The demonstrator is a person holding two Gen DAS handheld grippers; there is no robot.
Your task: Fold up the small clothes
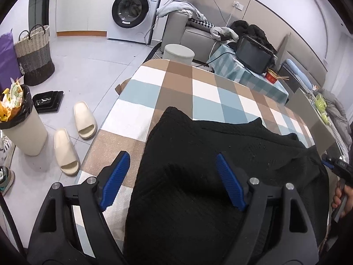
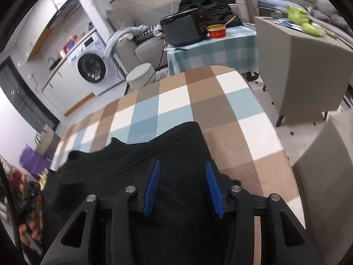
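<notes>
Black ribbed-knit garment [image 1: 198, 154] on checked blanket [image 1: 154, 92]

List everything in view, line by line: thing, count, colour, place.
garment: 1, black, on the checked cloth
checked cloth: 1, brown, blue and white, covering the table
washing machine: 1, white, far wall
slippers: 2, cream, on the floor
woven basket: 1, beige and grey, on the floor
bin: 1, cream, black liner, on the floor
stool: 1, pale, beyond the table
left gripper: 1, black, blue fingers, open over the garment
right gripper: 1, black, blue fingers, open over the garment
</notes>
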